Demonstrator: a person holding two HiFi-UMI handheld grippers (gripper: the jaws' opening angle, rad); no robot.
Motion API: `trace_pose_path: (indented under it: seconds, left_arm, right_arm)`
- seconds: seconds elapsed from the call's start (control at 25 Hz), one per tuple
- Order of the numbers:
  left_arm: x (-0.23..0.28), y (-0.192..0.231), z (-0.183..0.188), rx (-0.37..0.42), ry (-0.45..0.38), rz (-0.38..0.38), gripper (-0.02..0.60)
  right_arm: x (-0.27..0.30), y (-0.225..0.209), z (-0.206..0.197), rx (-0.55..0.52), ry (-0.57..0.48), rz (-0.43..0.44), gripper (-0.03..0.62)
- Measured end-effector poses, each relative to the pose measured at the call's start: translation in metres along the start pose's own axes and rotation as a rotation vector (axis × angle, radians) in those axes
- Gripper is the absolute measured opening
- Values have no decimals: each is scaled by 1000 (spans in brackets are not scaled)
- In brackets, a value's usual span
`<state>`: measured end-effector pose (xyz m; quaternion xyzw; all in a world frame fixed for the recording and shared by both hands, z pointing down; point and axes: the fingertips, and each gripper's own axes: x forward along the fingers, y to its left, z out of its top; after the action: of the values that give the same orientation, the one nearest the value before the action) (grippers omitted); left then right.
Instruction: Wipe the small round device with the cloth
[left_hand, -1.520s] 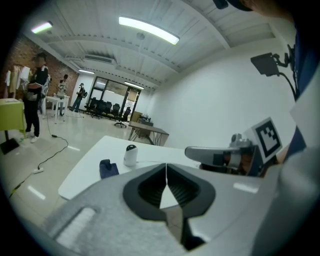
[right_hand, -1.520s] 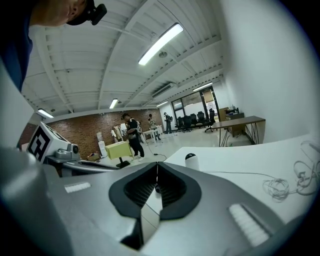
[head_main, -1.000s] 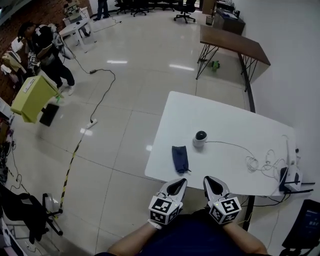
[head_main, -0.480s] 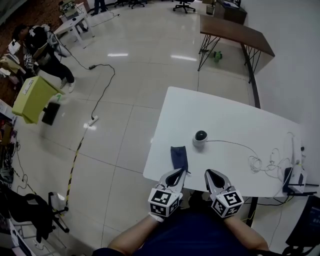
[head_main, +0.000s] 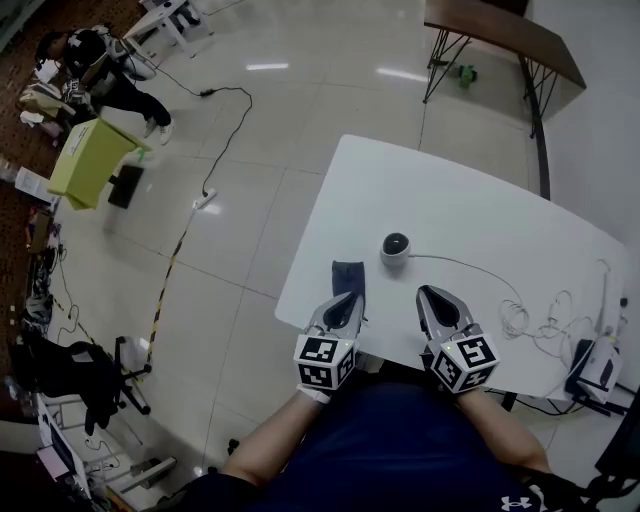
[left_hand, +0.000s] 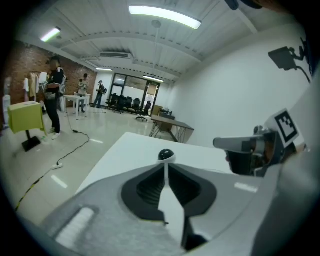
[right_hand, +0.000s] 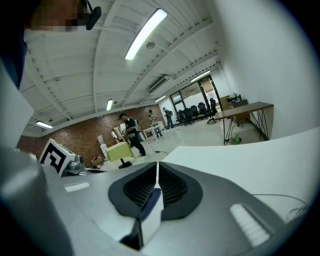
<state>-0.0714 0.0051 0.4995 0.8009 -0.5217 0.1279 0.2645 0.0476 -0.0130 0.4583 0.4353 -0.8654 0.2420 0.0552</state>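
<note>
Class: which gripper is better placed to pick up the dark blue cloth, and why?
Left. The left gripper is at the near edge of the dark blue cloth, its jaws just opening with nothing between; the right gripper, shut, sits farther right.

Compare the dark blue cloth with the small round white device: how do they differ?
The dark blue folded cloth lies flat; the small round white device with a black dome stands up. The cloth sits at the white table's near edge; the device sits further in. Only the device trails a white cable. Both rest on the table.
</note>
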Motion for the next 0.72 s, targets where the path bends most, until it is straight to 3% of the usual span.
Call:
trace_pose_path:
  seconds: [0.12,0.28,0.44,0.72]
  left_arm:
    - [11,20,-11,8,44,103,48]
    - [18,48,-34,-34,164,205,123]
    - [40,53,-58,10,312,213,208]
    - [90,73,-106,96,512,255,258]
  right_arm:
    - [2,-10,-8,10,27,35,31]
    - [10,-12,-20,12,67,74,41]
    - [22,-12,-29,17,90,81,54]
    - [32,-25,-24,31,86,28,54]
